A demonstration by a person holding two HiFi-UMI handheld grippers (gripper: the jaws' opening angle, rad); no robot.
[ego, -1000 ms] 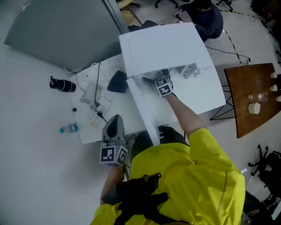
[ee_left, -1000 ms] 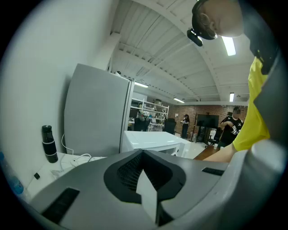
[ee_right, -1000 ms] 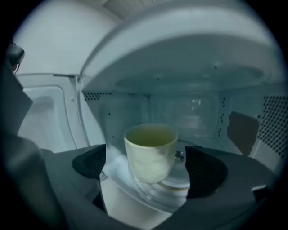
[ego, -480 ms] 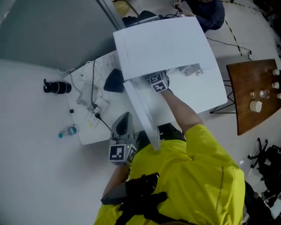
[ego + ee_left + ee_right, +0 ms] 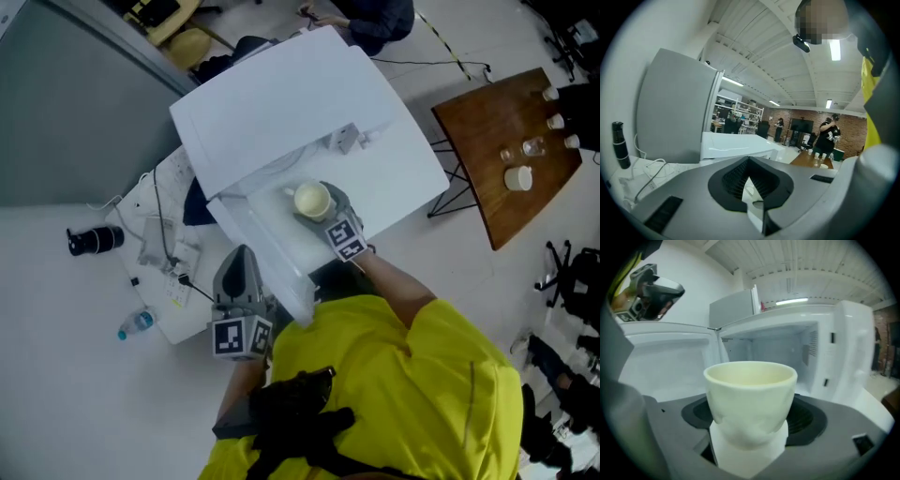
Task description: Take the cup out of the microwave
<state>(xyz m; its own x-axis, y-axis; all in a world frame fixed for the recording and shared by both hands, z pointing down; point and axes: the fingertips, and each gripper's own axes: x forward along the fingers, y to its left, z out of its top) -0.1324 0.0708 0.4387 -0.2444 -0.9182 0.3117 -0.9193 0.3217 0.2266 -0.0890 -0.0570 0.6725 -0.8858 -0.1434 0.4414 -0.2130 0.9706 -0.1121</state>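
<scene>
Overhead, at the microwave: 1 microwave (image 5: 281, 103), door open; 1 cup (image 5: 311, 199), cream. Grippers: 2, i.e. left gripper (image 5: 239, 255) & right gripper (image 5: 318, 212). Tables: 2, i.e. 1 white table (image 5: 403, 178) & 1 brown table (image 5: 487, 131). On the brown one approx. 6 small cups/glasses (image 5: 517, 177); exact no. hard to tell. Also 1 water bottle (image 5: 137, 322), 1 black flask (image 5: 94, 240), 1 yellow chair (image 5: 192, 42). Ppl in head view: 2, i.e. 1 person in yellow jacket (image 5: 403, 375) & 1 person in dark top (image 5: 370, 14) at upper edge.
</scene>
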